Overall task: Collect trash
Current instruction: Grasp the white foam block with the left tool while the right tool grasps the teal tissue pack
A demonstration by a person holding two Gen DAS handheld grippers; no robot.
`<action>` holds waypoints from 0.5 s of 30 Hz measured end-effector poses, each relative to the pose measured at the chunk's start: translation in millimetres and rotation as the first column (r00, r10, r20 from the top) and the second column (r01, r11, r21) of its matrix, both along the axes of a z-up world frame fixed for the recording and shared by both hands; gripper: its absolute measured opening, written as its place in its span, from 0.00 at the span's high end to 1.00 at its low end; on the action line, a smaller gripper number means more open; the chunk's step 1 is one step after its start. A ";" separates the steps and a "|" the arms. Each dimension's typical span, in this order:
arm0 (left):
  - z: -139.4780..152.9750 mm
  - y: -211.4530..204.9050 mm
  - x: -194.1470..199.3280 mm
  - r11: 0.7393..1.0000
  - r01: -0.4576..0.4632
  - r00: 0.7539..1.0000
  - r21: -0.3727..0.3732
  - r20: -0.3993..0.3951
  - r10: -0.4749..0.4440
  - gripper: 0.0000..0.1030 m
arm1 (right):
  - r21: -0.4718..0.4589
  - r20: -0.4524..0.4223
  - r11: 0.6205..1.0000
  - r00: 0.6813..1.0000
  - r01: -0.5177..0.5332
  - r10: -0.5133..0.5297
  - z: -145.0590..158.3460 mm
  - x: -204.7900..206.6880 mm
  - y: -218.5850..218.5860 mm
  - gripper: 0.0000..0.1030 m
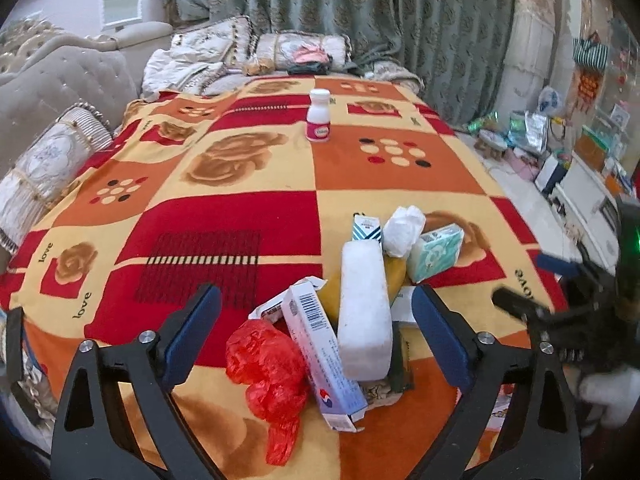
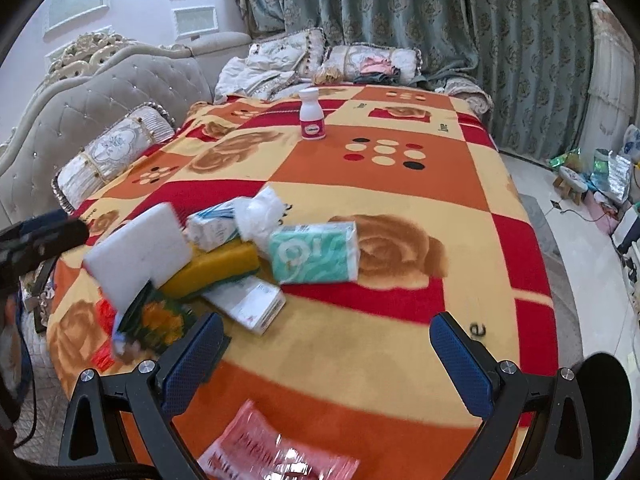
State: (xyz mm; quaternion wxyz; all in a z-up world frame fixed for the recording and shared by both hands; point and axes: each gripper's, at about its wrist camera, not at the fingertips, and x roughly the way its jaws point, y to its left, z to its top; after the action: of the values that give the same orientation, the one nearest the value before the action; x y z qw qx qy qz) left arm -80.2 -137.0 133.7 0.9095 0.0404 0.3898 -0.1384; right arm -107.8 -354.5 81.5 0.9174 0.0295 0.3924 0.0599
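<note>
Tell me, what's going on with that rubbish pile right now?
Both hand-held grippers open, empty: left, right. Trash pile sits untouched on blanket. White bottle apart, far side. Nothing blocking.

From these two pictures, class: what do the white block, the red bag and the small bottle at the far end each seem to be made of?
White block: probably foam or sponge; matt, grainy face, soft rounded edges.
Red bag: thin plastic film; glossy, crumpled, slightly see-through.
Small bottle: likely hard plastic; smooth opaque white body and cap, pink label. Glazed material cannot be ruled out.
</note>
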 end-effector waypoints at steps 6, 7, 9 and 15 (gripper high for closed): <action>-12.5 -10.1 18.2 1.000 0.019 0.998 0.011 -0.056 -0.018 0.15 | 0.005 -0.067 1.000 0.998 -0.012 0.013 -15.4 53.2 1.6 0.00; -13.5 -11.5 19.8 1.000 0.023 0.998 0.016 -0.058 -0.022 0.15 | 0.007 -0.079 1.000 0.997 -0.022 0.023 -19.5 63.1 4.0 0.00; -15.0 -14.2 23.1 0.999 0.035 0.997 0.021 -0.065 -0.034 0.15 | 0.001 -0.099 0.999 0.994 -0.043 0.043 -26.7 77.2 8.6 0.00; -23.9 -17.6 32.3 0.998 0.054 0.993 0.024 -0.105 -0.051 0.33 | -0.022 -0.157 0.996 0.985 -0.081 0.077 -50.0 107.7 14.2 0.01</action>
State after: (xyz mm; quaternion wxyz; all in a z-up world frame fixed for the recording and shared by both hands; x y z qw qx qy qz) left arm -48.0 -154.6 109.7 0.8834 0.0555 0.4374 -0.1588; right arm -0.2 -340.3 31.5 0.8811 0.0055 0.4645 0.0882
